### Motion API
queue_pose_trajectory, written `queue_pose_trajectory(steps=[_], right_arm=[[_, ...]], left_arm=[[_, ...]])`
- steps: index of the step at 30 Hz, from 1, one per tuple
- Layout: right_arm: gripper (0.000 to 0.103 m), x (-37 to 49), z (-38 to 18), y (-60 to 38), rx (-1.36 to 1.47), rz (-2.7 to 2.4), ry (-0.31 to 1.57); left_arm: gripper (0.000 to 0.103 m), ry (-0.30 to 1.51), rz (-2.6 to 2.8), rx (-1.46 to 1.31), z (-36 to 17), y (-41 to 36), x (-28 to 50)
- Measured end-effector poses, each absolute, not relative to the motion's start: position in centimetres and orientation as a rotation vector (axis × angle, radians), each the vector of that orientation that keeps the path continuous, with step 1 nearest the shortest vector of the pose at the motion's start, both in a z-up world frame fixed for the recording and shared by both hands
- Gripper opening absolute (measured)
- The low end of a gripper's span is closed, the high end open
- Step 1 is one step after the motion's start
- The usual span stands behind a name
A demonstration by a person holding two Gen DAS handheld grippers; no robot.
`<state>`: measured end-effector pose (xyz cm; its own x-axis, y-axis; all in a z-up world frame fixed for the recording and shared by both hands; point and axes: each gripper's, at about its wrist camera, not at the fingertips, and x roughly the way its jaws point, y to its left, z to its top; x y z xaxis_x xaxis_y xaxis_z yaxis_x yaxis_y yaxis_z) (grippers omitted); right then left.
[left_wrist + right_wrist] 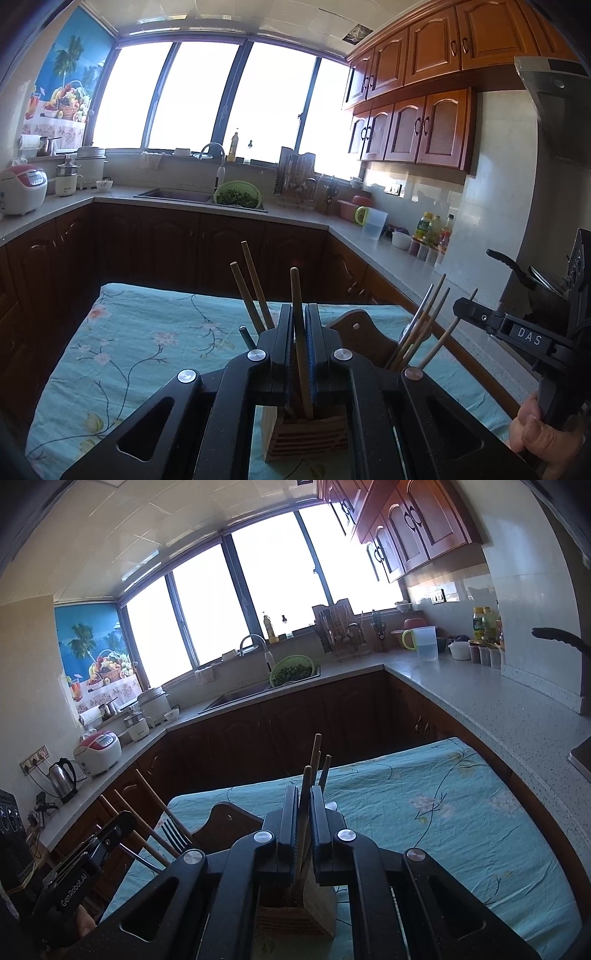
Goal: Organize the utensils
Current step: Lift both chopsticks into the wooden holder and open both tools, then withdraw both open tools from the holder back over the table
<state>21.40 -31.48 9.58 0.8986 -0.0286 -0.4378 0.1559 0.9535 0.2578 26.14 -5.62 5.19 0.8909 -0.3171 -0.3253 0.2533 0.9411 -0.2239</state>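
Note:
My left gripper (300, 314) is shut on a wooden chopstick (298, 325) that stands upright with its lower end inside a slatted wooden utensil holder (308, 439) on the floral tablecloth. Two more chopsticks (255, 291) stand in the same compartment. Several chopsticks and a metal utensil (424, 325) stand in the holder's right compartment. My right gripper (304, 797) is shut on a wooden chopstick (306, 812) whose lower end is in a holder compartment (295, 919). A fork (173, 834) and more chopsticks (129, 819) stand at its left.
The teal floral tablecloth (129, 350) covers the table. The grey counter (498, 709) runs along the right and back, with a sink (173, 194), a green colander (238, 194), a rice cooker (22, 188) and bottles (428, 230). A pan handle (509, 266) juts out at right.

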Motion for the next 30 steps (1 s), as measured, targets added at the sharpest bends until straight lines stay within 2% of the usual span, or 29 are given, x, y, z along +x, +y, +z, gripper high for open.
queue_pose_trajectory(steps=[4, 6, 8, 9, 10, 12, 13, 15, 18, 23, 30], right_arm=[[0.015, 21.0, 9.7, -31.6, 0.314, -0.087, 0.439], [0.029, 20.6, 10.0, -31.8, 0.326, -0.085, 0.428], [0.043, 19.9, 10.3, -32.0, 0.338, -0.084, 0.408], [0.048, 19.5, 10.5, -32.0, 0.342, -0.088, 0.4], [0.051, 19.1, 10.6, -32.1, 0.347, -0.09, 0.391], [0.071, 18.2, 10.6, -32.2, 0.358, -0.091, 0.376], [0.075, 17.7, 10.6, -32.3, 0.362, -0.089, 0.369], [0.09, 16.6, 10.2, -32.2, 0.37, -0.079, 0.36], [0.097, 14.8, 9.1, -31.8, 0.376, -0.068, 0.359], [0.097, 11.9, 6.6, -30.6, 0.374, -0.06, 0.414], [0.097, 7.9, 3.6, -29.2, 0.418, -0.05, 0.478]], left_arm=[[0.007, 0.391, -0.303, -0.183, 5.1, -5.7, 26.2], [0.012, 0.389, -0.314, -0.195, 5.4, -5.5, 25.8], [0.026, 0.373, -0.311, -0.2, 5.9, -5.5, 25.0], [0.029, 0.362, -0.306, -0.202, 6.0, -5.4, 24.5], [0.035, 0.355, -0.307, -0.206, 6.2, -5.3, 24.0], [0.044, 0.351, -0.302, -0.217, 6.1, -5.0, 22.8], [0.049, 0.346, -0.302, -0.228, 6.2, -4.7, 22.1], [0.053, 0.352, -0.291, -0.252, 5.8, -3.9, 20.7], [0.053, 0.367, -0.289, -0.286, 4.7, -3.0, 18.6], [0.058, 0.395, -0.258, -0.276, 3.4, -2.0, 15.2], [0.061, 0.446, -0.227, -0.276, 2.1, -0.5, 10.9]])
